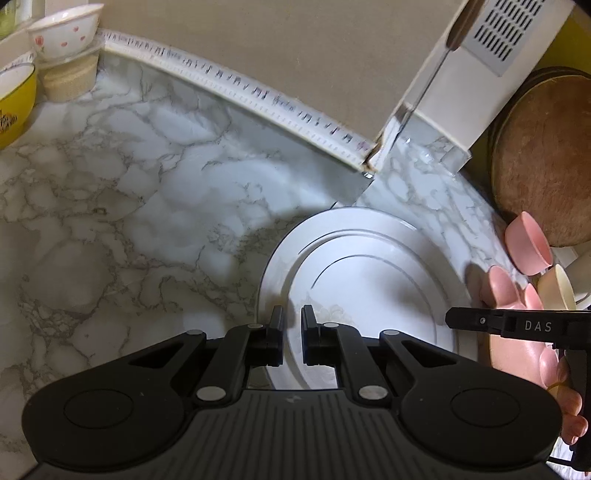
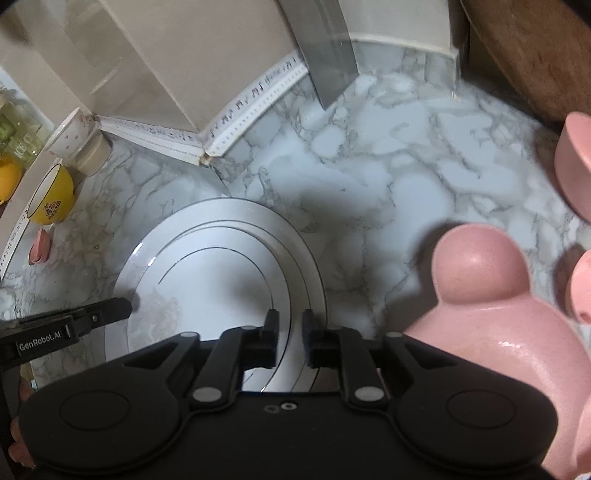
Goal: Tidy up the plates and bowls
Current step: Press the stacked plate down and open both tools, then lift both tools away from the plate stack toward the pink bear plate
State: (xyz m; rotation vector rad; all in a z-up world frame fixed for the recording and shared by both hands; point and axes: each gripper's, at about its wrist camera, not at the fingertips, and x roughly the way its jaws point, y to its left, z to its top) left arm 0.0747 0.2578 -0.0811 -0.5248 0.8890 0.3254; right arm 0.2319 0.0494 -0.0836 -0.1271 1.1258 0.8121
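A white plate (image 1: 369,280) with thin dark rings lies flat on the marble counter (image 1: 129,221); a second rim under it suggests a stack. My left gripper (image 1: 292,328) is shut on the plate's left rim, one finger outside and one inside. In the right wrist view the same plate (image 2: 207,280) shows, with the left gripper (image 2: 125,308) at its far-left edge. My right gripper (image 2: 290,332) straddles the plate's right rim with its fingers slightly parted, not pressing. Its tip (image 1: 448,319) shows at the plate's right edge in the left wrist view.
A pink plate with round ears (image 2: 480,295) lies right of the white plate. Pink bowls (image 1: 524,243) and a cream bowl (image 1: 556,288) sit beyond, by a round wooden board (image 1: 546,155). A yellow bowl (image 1: 14,99) and a red-dotted white bowl (image 1: 62,33) stand far left.
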